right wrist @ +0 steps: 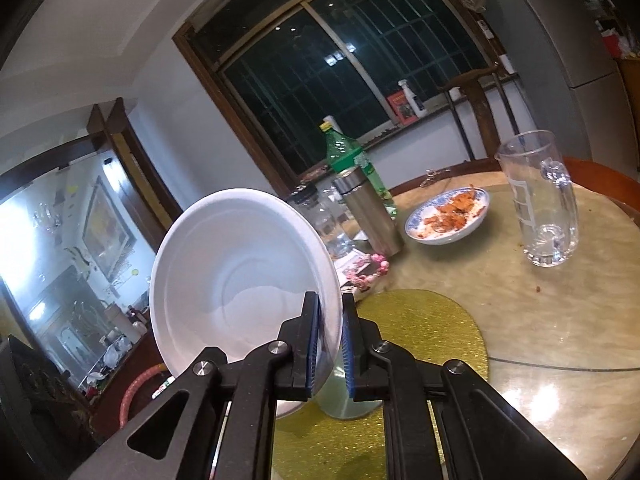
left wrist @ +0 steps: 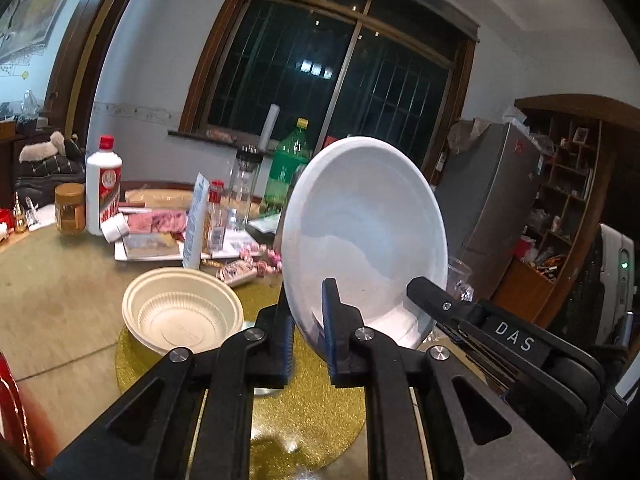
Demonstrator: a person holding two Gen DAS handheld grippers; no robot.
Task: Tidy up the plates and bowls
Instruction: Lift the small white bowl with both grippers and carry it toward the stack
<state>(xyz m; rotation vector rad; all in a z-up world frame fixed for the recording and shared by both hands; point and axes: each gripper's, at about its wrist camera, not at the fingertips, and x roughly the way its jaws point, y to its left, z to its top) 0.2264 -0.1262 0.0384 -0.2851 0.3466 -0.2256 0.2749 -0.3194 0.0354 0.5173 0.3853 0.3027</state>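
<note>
Nearest in the left wrist view, left claw (left wrist: 308,336) clamped on the lower rim of a white bowl (left wrist: 366,236), blue pads (left wrist: 331,340) pinching the wall from both sides, bowl tipped up on edge with its hollow toward the camera. To the right in that view, right claw (left wrist: 424,288) reaching in at the same bowl's rim, black arm marked DAS. From the right wrist view, right claw (right wrist: 330,344) likewise squeezed onto the white bowl (right wrist: 244,276), rim caught between its blue pads (right wrist: 314,352), bowl held tilted and clear of the tabletop (right wrist: 560,320). Directly below both claws, a glittery gold placemat (left wrist: 320,412) lying flat on the tabletop, with something round and clear resting on it under the bowl, too hidden to name. Just left on the placemat's edge, a cream disposable bowl (left wrist: 182,314) upright and nested in another of its kind. Farther back, pink wrapped sweets (left wrist: 260,264), a white tray (left wrist: 160,254) of packets, a white bottle with a red cap (left wrist: 103,186), an amber jar (left wrist: 70,208), and a green plastic bottle (left wrist: 286,168). On the right side, a steel flask (right wrist: 368,212), a blue-patterned plate (right wrist: 446,214) with orange food scraps, and an upright glass mug (right wrist: 540,200) well apart from the bowl. Beyond everything, a dark barred window (right wrist: 340,60).
</note>
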